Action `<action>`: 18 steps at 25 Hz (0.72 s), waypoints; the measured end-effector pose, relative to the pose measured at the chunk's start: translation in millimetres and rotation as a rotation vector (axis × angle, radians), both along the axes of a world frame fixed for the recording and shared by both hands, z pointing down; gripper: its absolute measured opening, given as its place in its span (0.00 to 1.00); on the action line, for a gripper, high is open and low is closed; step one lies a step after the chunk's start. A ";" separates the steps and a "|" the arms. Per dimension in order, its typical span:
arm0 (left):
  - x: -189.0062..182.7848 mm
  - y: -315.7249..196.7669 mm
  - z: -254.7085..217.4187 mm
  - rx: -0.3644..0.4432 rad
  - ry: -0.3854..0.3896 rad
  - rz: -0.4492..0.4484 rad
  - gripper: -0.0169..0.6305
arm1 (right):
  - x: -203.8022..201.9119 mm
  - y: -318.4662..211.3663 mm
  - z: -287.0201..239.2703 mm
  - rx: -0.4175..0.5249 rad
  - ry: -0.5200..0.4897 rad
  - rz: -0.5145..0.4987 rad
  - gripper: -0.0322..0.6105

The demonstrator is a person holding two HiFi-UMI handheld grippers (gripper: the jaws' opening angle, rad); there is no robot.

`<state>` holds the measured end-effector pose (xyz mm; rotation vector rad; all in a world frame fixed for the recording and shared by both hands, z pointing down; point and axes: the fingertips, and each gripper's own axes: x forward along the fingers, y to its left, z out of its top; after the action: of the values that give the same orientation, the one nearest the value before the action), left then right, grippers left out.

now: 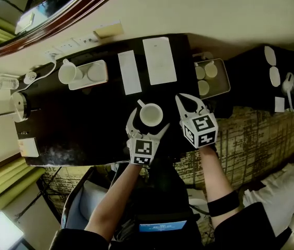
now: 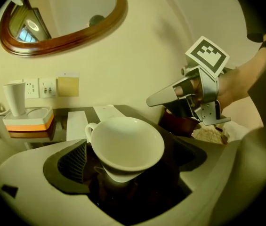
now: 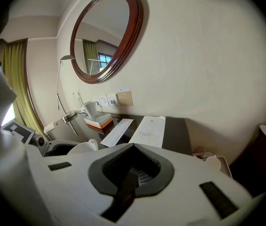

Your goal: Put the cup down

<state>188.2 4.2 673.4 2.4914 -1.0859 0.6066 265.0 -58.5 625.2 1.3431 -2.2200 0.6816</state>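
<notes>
A white cup [image 1: 151, 114] with its handle toward the wall stands upright on the dark table [image 1: 84, 124]. It is between the two spread fingers of my left gripper [image 1: 150, 122], which is open. In the left gripper view the cup [image 2: 125, 147] fills the space between the jaws, its foot mirrored in the glossy top, and the ribbed pad [image 2: 74, 160] on the left stands just off its side. My right gripper [image 1: 183, 100] is beside the cup on the right, shut and empty. It hovers over the table's right part and shows as a closed beak [image 2: 170, 95] in the left gripper view.
Two white paper sheets [image 1: 160, 60] lie behind the cup. At the back left a white tray [image 1: 99, 76] carries another cup [image 1: 66, 73]. A tray with saucers [image 1: 225, 77] sits off the table's right end. A kettle [image 1: 19, 105] stands at the far left. An oval mirror [image 3: 107, 34] hangs on the wall.
</notes>
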 end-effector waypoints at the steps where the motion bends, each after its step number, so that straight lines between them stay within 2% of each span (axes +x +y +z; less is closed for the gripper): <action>1: 2.0 -2.8 -0.8 0.010 0.004 -0.010 0.88 | 2.4 -0.2 2.6 -0.004 -0.001 0.002 0.06; 7: 7.9 -22.2 -9.6 0.011 0.024 -0.109 0.87 | 7.5 -9.2 14.4 -0.009 -0.009 0.001 0.06; 9: 8.3 -25.3 -8.9 0.018 0.014 -0.120 0.83 | 9.5 -10.6 16.7 -0.013 -0.012 0.001 0.06; 11: 7.4 -27.5 -7.8 0.032 -0.005 -0.119 0.74 | 10.6 -11.7 19.4 -0.017 -0.012 0.001 0.06; 18: 9.3 -27.9 -9.2 0.050 -0.002 -0.084 0.71 | 3.9 -13.2 27.9 -0.034 -0.017 -0.009 0.06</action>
<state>197.5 -23.7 664.3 2.4735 -1.2139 0.5644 269.0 -71.6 653.1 1.3142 -2.2166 0.7268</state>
